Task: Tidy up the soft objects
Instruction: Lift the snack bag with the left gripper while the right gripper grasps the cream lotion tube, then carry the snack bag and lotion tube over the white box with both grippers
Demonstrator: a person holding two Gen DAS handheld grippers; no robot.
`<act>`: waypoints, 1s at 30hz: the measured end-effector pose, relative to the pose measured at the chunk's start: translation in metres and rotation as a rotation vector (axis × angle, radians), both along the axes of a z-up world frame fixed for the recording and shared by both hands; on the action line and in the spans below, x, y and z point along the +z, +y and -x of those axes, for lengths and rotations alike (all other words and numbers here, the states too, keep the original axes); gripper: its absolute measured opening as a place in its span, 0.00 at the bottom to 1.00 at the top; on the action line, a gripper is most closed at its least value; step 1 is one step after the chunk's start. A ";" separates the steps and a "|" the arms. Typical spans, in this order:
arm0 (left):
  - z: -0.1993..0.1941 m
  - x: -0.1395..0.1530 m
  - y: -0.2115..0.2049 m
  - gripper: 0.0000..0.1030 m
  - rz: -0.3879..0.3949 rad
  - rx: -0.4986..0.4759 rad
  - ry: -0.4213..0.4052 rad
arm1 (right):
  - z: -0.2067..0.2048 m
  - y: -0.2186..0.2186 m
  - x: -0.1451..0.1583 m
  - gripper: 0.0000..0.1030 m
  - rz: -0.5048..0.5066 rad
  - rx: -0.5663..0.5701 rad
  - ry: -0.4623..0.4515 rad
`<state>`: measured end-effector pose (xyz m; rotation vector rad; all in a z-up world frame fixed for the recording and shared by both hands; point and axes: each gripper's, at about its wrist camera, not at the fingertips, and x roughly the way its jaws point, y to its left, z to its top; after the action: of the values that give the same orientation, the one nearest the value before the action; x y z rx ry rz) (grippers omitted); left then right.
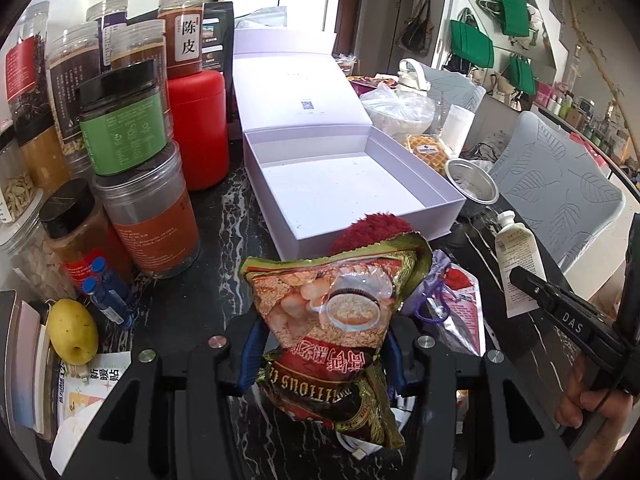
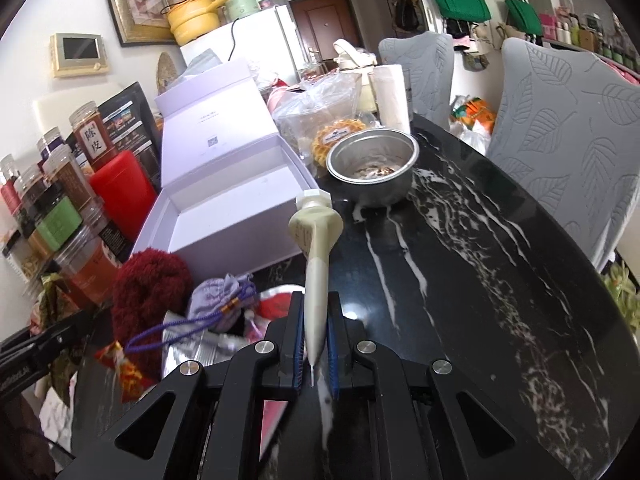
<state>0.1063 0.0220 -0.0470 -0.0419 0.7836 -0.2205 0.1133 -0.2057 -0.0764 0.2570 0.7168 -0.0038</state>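
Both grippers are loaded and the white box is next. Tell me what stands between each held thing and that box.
Between the snack bag in the left gripper and the open white box sits the red fluffy thing, against the box's near wall. The tube in the right gripper has nothing visible in its way.

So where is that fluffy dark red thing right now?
The fluffy dark red pompom-like thing lies on the black marble table, touching the open white box's front corner, with the lilac drawstring pouch to its right in the right wrist view.
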 end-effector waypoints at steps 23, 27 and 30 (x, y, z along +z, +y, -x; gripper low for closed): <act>0.040 0.018 -0.006 0.48 -0.006 -0.032 -0.068 | 0.070 0.021 0.022 0.10 0.025 0.085 -0.040; 0.037 0.030 -0.003 0.48 -0.007 -0.022 -0.095 | 0.069 0.029 0.034 0.10 0.043 0.115 -0.069; 0.030 0.040 0.000 0.48 -0.006 -0.010 -0.119 | 0.065 0.034 0.044 0.10 0.053 0.140 -0.088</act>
<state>0.0761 0.0217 -0.0068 -0.0193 0.6660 -0.2283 0.0485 -0.1716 -0.0327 0.1553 0.6449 0.1205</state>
